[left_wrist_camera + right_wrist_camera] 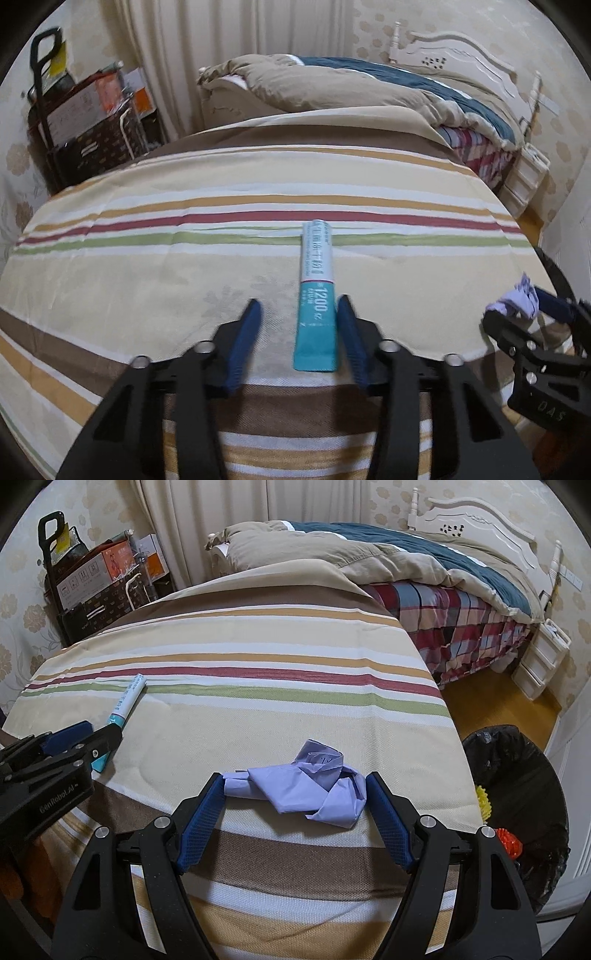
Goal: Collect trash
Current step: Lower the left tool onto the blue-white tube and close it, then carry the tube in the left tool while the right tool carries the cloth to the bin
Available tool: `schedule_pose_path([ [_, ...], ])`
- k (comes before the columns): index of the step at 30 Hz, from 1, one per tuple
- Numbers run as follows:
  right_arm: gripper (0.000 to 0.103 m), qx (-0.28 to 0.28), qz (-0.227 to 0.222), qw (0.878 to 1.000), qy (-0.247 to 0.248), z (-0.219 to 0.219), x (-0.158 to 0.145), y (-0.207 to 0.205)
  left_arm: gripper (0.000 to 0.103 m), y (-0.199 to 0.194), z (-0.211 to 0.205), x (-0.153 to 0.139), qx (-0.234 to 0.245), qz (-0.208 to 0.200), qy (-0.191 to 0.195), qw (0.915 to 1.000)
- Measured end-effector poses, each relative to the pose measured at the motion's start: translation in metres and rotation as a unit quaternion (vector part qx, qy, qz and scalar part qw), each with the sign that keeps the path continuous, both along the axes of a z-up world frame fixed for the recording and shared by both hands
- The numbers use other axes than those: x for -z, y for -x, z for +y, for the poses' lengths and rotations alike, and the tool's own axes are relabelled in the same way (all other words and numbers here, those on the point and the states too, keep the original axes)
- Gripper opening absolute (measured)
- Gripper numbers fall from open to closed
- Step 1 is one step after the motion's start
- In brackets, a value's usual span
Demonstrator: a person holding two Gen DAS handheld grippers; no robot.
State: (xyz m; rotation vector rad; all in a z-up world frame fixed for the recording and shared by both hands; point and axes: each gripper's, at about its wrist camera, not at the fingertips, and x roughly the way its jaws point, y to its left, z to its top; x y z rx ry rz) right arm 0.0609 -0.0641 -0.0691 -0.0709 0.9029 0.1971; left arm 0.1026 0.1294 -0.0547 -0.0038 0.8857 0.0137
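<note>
A white and teal tube (317,280) lies on the striped tablecloth (147,258), pointing away from me. My left gripper (299,325) straddles its teal end. The right finger (349,332) is against the tube and the left finger (249,332) stands clear of it, so the jaws are open. In the right wrist view the tube (127,698) and left gripper (92,746) are at far left. A crumpled lilac paper (306,786) rests on the cloth, with my right gripper (295,781) shut on its two ends. The left wrist view catches the paper (515,301) and the right gripper (524,306) at its right edge.
A bin lined with a black bag (517,760) stands on the wooden floor right of the table, with yellow and orange items inside. Behind the table is a bed (424,554) with rumpled bedding. Stacked boxes (92,576) fill the back left, white drawers (543,661) the back right.
</note>
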Motion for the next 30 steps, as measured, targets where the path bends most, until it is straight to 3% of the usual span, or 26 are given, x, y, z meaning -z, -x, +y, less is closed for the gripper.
schedule_pose_path([
  [2,0.075,0.000,0.000,1.000,0.000,0.000,0.000,0.000,0.024,0.002,-0.001,-0.001,0.009,-0.002,0.005,0.9999],
  [17,0.075,0.005,-0.012,1.000,-0.007,-0.003,-0.006,0.006,0.022,0.027,0.000,-0.005,0.014,-0.015,0.027,0.9994],
  [30,0.075,0.026,-0.029,0.999,-0.021,-0.030,-0.015,0.030,0.022,0.044,-0.024,-0.017,0.042,-0.033,0.043,0.9977],
])
